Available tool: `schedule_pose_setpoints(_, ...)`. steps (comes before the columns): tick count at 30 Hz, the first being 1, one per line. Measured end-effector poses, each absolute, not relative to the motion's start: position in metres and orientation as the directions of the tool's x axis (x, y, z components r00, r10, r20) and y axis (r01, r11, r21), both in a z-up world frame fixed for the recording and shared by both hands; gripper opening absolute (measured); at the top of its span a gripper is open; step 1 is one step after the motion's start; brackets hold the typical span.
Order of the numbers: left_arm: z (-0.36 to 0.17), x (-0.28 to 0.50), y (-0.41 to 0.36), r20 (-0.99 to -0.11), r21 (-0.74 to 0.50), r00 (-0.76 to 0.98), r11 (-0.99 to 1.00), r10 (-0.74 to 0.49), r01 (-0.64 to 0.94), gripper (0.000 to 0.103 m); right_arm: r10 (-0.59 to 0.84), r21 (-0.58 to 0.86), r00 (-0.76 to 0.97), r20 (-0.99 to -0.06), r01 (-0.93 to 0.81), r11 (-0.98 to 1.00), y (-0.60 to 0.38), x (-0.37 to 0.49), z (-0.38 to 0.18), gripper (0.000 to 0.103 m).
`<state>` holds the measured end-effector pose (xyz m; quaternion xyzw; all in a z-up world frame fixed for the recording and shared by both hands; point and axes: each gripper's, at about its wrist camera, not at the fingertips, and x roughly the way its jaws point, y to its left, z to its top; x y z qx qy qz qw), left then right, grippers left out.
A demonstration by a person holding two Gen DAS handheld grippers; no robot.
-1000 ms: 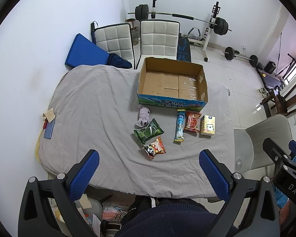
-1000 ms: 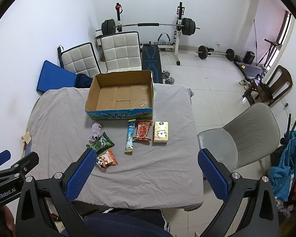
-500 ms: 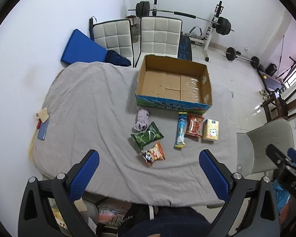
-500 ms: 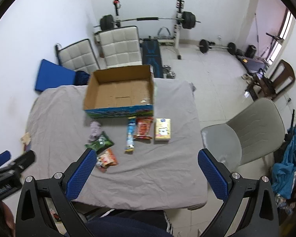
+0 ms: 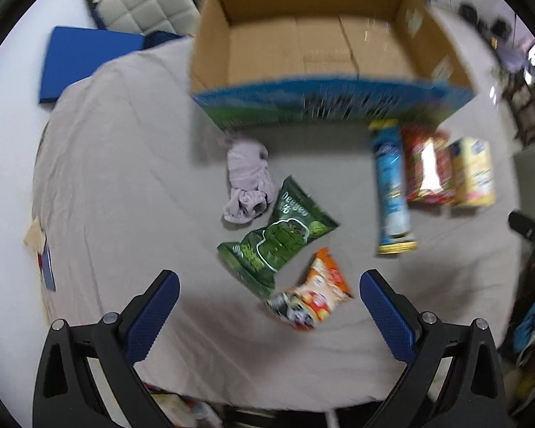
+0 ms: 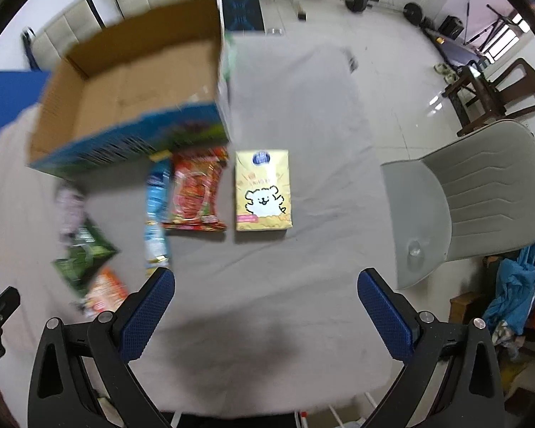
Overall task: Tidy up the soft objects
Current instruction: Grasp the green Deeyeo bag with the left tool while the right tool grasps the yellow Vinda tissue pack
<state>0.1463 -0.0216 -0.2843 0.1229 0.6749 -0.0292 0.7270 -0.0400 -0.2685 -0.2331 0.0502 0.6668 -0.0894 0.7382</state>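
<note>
Both grippers are lower and closer over the table than a half-second ago. Left gripper (image 5: 267,306): jaws wide, empty. Right gripper (image 6: 265,306): jaws wide, empty. One open box (image 5: 324,50), nothing inside. On the grey cloth (image 5: 125,164) before it: one crumpled lilac sock (image 5: 248,182), four snack packs, one yellow carton (image 6: 263,189).

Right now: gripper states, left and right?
Left gripper: open, holding nothing, above the green snack bag and orange snack bag.
Right gripper: open, holding nothing, over bare grey sheet.
</note>
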Motion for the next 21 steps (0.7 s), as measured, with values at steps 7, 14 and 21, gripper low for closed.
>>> schedule_pose_setpoints(7, -0.372, 0.172, -0.031, -0.973, 0.203, -0.03, 0.916, 0.227, 0.347, 0.103, -0.122, -0.115, 0.046, -0.991, 0.141, 0.983, -0.265, -0.001, -0.306, 0.103)
schedule_pose_setpoints(14, -0.413, 0.177, -0.03, -0.965, 0.158, -0.142, 0.919, 0.221, 0.361, 0.072, -0.134, -0.13, 0.012, -0.991, 0.167, 0.977, -0.276, 0.024, -0.336, 0.103)
schedule_pose_setpoints(21, -0.403, 0.177, -0.001, -0.972, 0.062, -0.224, 0.997, 0.071, 0.047, 0.055, -0.066, -0.076, -0.05, -0.997, 0.233, 0.97, -0.291, 0.044, -0.364, 0.096)
